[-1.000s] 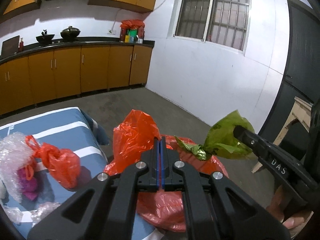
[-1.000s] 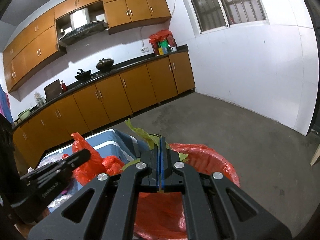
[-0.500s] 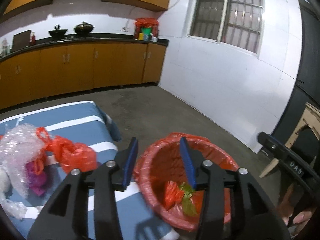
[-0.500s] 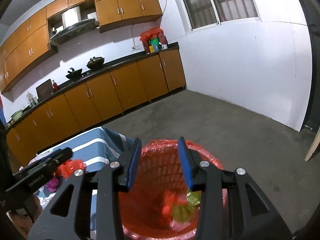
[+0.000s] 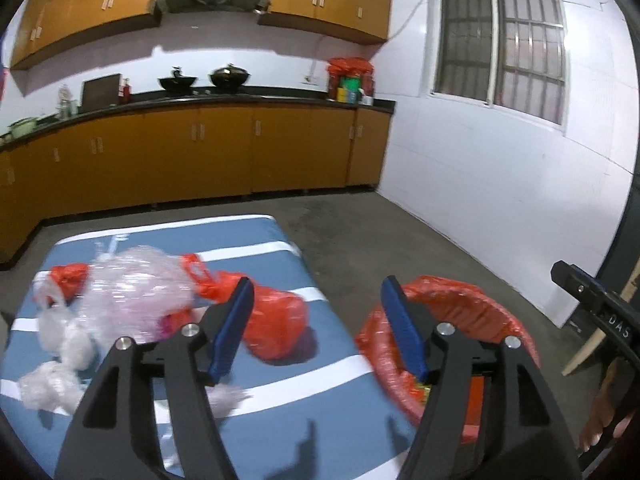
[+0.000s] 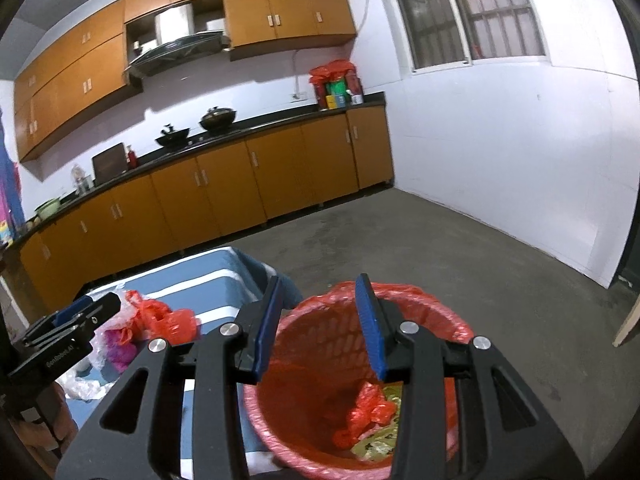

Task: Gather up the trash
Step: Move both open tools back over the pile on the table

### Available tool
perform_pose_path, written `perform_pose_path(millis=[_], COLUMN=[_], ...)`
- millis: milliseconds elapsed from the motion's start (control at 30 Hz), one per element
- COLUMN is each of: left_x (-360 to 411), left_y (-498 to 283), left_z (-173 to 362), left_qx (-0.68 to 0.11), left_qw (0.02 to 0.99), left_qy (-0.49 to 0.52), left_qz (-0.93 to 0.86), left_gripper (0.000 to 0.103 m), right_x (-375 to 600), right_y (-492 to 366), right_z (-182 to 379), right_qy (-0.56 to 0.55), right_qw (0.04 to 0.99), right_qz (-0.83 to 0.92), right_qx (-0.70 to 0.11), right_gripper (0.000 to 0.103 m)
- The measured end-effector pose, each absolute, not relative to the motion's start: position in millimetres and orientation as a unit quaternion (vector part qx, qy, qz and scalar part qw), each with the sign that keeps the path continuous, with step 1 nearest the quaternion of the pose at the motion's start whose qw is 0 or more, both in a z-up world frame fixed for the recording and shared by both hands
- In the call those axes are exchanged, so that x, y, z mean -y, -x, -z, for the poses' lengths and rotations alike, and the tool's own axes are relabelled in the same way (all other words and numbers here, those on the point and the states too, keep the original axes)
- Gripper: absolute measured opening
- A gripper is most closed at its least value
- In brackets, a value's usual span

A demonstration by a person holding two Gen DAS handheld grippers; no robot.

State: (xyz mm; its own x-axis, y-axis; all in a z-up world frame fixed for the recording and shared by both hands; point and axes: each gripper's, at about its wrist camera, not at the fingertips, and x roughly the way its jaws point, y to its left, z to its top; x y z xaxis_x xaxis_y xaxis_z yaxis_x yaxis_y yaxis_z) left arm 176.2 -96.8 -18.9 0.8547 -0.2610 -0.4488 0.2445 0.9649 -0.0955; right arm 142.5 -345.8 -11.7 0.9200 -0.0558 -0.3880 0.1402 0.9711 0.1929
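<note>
On my far left the table (image 5: 256, 420) holds what is left to collect: a white wad (image 5: 48, 384) near the front edge, a clear crinkled bag (image 5: 132, 300) behind it, a red scrap (image 5: 68, 276) at its far side, and a red bag (image 5: 276, 328) nearest the bin. My left gripper (image 5: 316, 328) hangs over the table's right edge with jaws spread and nothing between them. The red bag sits just ahead of its left finger, so I judge that to be the next grab.

The risk I see is thin film. If I close on a loose fold, the bag may slip out or drag the clear bag with it, since the two look to be touching. A low approach could also snag the striped cloth.

To the right, the bin (image 6: 440, 312) stands just beside the table, red-lined, with red and green trash (image 6: 372, 412) already at the bottom. My right gripper (image 6: 320, 324) hovers over its mouth, jaws apart and empty. It stands in the drop path, so the two grippers could knock together when I carry something across.

Beyond are cabinets (image 6: 224, 196), bare floor (image 6: 440, 240) and a window (image 5: 500, 40), none of them in my way.
</note>
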Motion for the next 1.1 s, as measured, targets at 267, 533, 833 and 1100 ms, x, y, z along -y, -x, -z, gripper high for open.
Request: perform_pose_path(millis=[267, 533, 833, 1100], left_x=[30.3, -50.0, -121.7, -150.4], left_y=[-156.6, -133.7, -105.0, -92.0], left_z=[12.7, 21.8, 44.2, 61.1], left_qx=[-0.21, -0.205, -0.229, -0.248], left_qw=[0.977, 0.975, 0.961, 0.952], left_qy=[0.015, 0.032, 0.063, 0.077], left_qz=[0.039, -0.074, -0.144, -0.162], left_gripper=[0.076, 0.083, 0.083, 0.083], right_x=[289.1, 216.5, 129.7, 110.0], right_y=[-152.7, -166.0, -179.9, -199.3], right_z=[12.2, 24.7, 67.8, 100.0], right_qy=[-0.082, -0.071, -0.044, -0.058], right_qw=[0.977, 0.973, 0.952, 0.936], right_qz=[0.0, -0.055, -0.104, -0.08], right_qx=[-0.194, -0.214, -0.284, -0.339], right_gripper=[0.039, 0.039, 0.039, 0.039])
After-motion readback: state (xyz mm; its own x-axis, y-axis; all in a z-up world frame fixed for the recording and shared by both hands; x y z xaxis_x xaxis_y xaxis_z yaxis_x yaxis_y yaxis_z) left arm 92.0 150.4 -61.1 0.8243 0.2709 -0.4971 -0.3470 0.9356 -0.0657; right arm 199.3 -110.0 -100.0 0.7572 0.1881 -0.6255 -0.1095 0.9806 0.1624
